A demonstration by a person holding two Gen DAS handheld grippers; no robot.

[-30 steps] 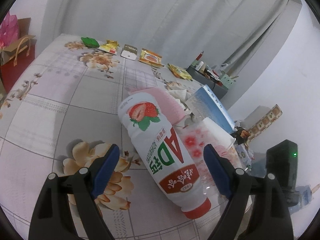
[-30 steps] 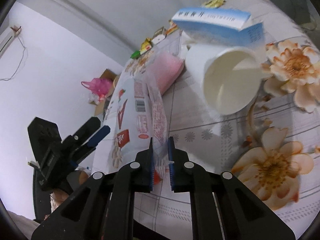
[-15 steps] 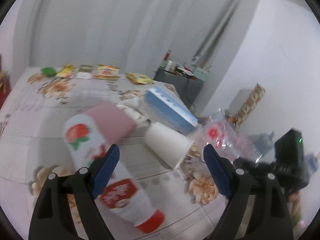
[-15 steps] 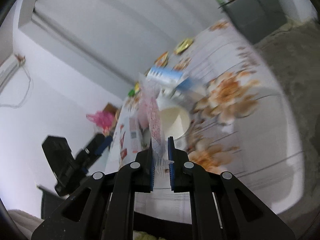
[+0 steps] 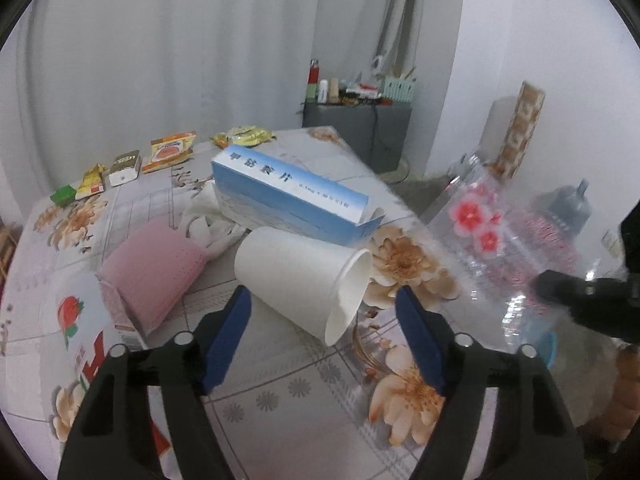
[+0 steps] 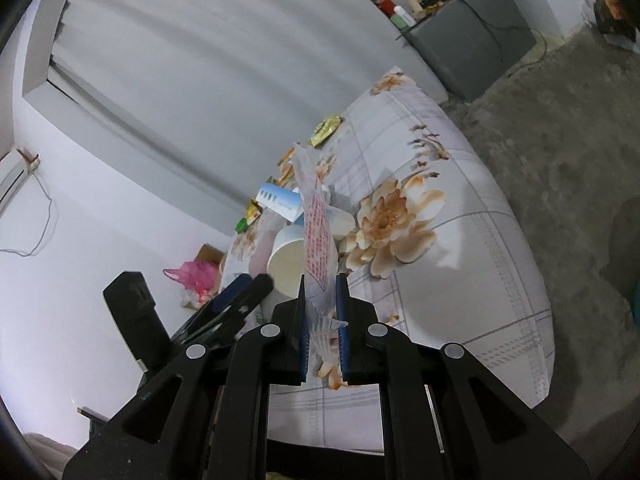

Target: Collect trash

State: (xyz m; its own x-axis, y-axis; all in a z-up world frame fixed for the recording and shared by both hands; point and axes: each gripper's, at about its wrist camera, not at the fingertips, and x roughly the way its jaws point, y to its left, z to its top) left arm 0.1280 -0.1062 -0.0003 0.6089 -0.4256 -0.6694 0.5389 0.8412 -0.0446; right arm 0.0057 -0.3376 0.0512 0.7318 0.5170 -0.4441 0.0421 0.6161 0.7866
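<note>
My left gripper [image 5: 324,334] is open and empty, just in front of a white paper cup [image 5: 304,278] lying on its side on the floral table [image 5: 280,396]. Behind the cup lie a blue box [image 5: 288,196], a pink pack [image 5: 154,270] and a strawberry drink bottle [image 5: 80,344] at the left. My right gripper [image 6: 323,320] is shut on a clear plastic wrapper with red print [image 6: 316,236], held in the air off the table's right side; the wrapper also shows in the left wrist view [image 5: 500,248].
Several snack packets [image 5: 168,152] line the table's far edge. A grey cabinet [image 5: 356,132] with bottles stands beyond the table. A water jug [image 5: 568,210] sits on the floor at right. A pink bag [image 6: 192,274] lies left of the table.
My right gripper has lifted the wrapper away from the table and pulled back. My left gripper has swung right, from over the strawberry bottle to the paper cup.
</note>
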